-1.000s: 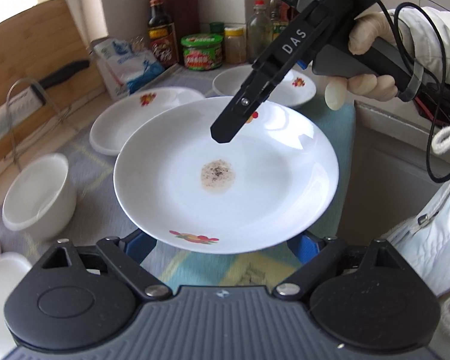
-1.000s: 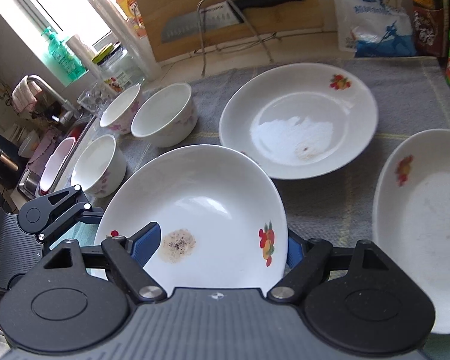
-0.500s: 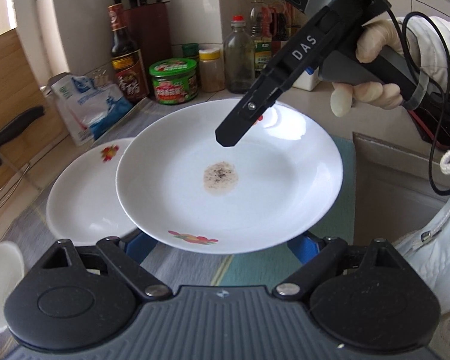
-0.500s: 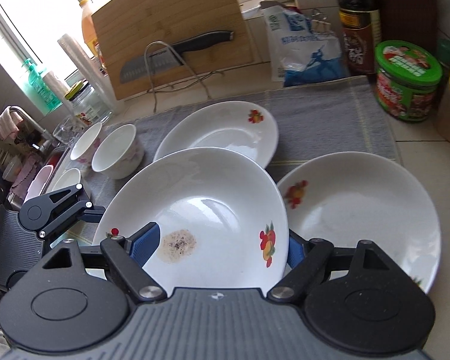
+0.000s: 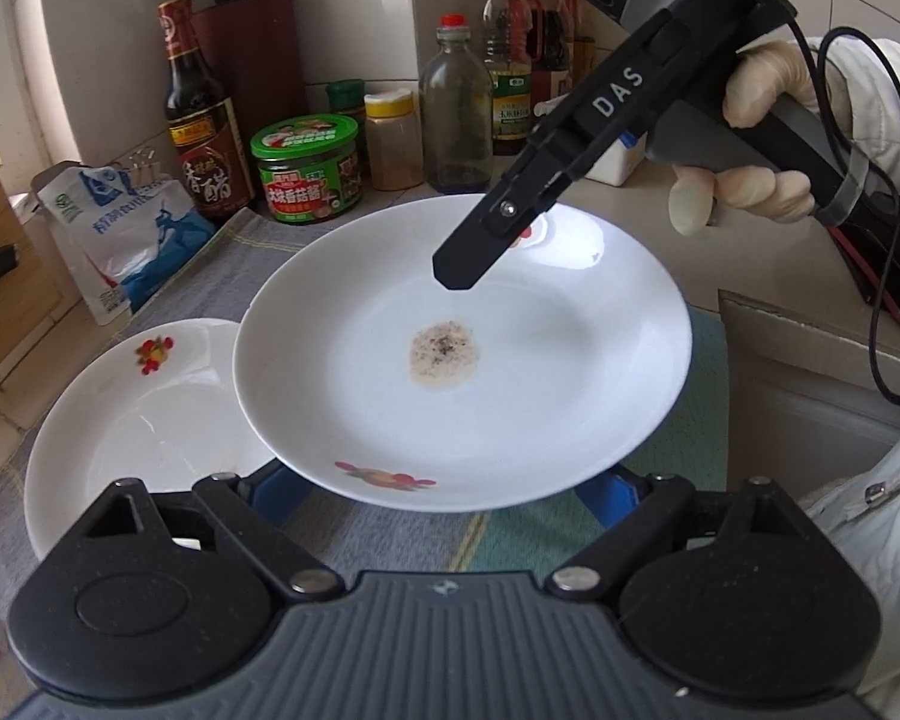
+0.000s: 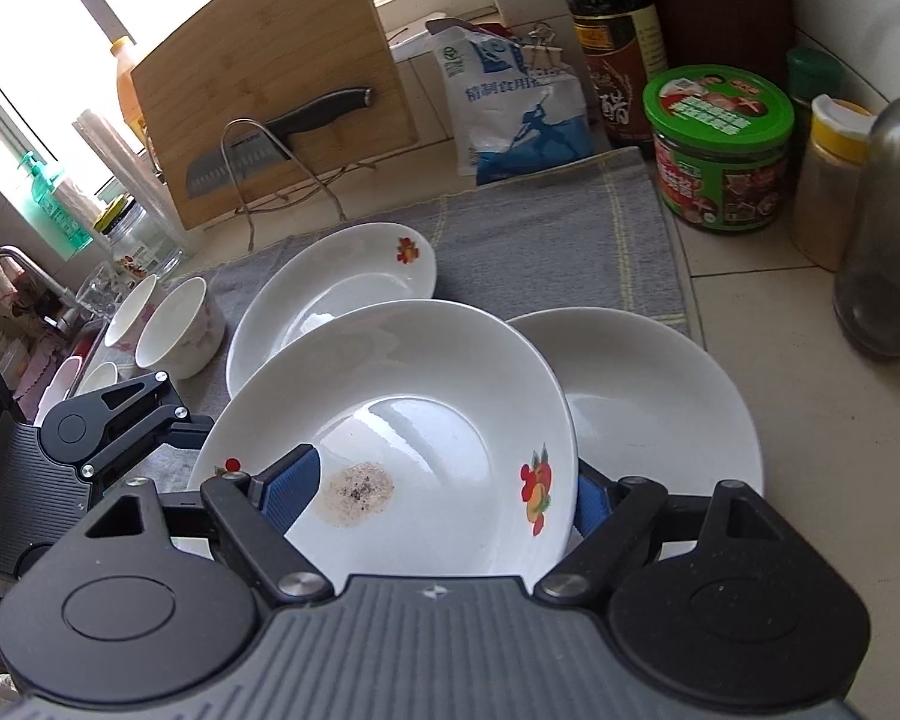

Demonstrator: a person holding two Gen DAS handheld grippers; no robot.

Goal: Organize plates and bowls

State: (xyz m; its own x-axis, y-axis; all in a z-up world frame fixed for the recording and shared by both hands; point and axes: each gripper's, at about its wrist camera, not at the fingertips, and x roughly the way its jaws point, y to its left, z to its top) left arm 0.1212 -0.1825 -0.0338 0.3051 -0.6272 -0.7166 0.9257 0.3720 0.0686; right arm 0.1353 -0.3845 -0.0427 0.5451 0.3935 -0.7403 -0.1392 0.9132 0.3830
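Note:
A white stained plate point(image 5: 462, 372) with a fruit print hangs above the cloth, carried by both grippers. My left gripper point(image 5: 444, 480) runs both blue fingers under the near rim, where their tips are hidden. My right gripper point(image 6: 438, 492) clamps the opposite rim point(image 6: 420, 420), one blue pad inside the dish and one behind it. From the left wrist view one of its fingers point(image 5: 468, 258) lies over the plate. A second plate point(image 6: 330, 288) lies behind. A third plate point(image 6: 660, 408) lies partly under the held one. Two bowls point(image 6: 180, 330) stand at the left.
A green-lidded jar point(image 6: 720, 150), a dark vinegar bottle point(image 6: 612, 30), a glass bottle point(image 6: 888, 240) and a spice jar stand at the back right. A salt bag point(image 6: 510, 108), a cutting board point(image 6: 270, 90) with a knife and a sink edge line the back and left. A gloved hand point(image 5: 750, 138) holds the right gripper.
Both grippers have carried the stained plate sideways across the cloth, away from the bowls and toward the jars and bottles. It now overlaps the plate nearest the jars.

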